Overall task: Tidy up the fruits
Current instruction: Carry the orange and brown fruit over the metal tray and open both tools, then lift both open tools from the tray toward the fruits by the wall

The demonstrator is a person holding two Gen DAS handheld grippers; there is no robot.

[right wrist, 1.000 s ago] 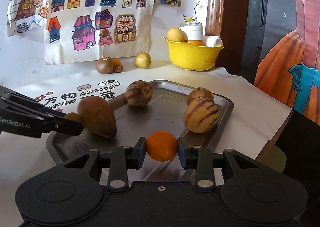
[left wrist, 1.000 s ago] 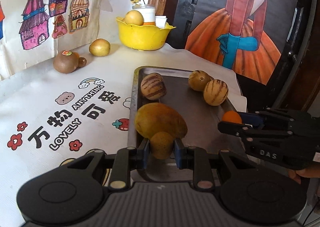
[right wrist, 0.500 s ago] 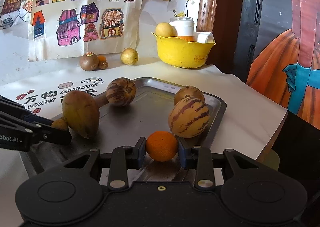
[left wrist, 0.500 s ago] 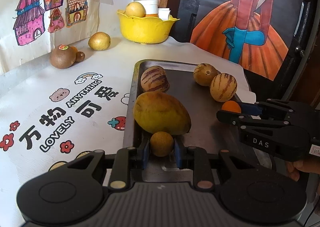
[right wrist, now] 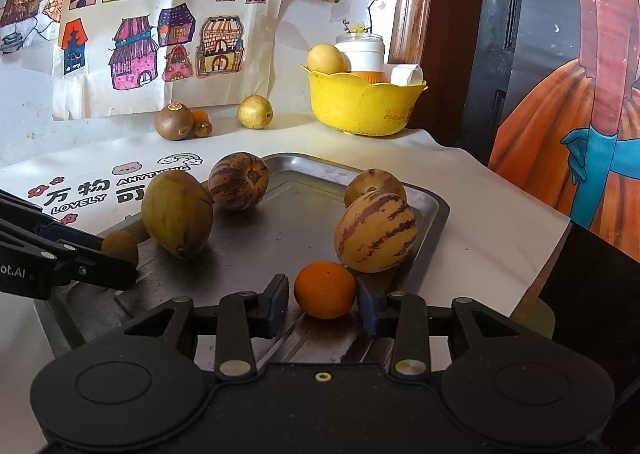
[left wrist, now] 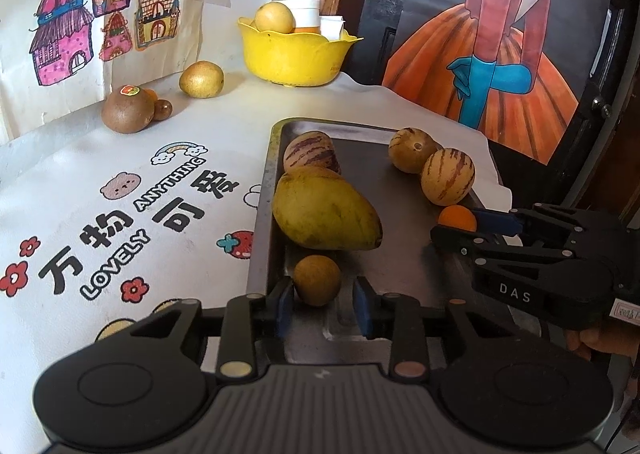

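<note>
Left wrist view: the left gripper stands with its jaws parted around a small brown fruit that rests on the near end of the metal tray, a clear gap showing at the right pad; just beyond lies a large yellow-green mango, with three striped melons farther along the tray. The small fruit looks light, firm and round, so it would likely roll; a hold across its widest middle seems best. Right wrist view: the right gripper likewise has its jaws apart on either side of a small orange sitting on the tray, close beside a striped melon. The orange appears light with a slightly yielding, dimpled skin that should grip well; its equator is the natural place to pinch, gently. A yellow bowl with more fruit stands well behind.
</note>
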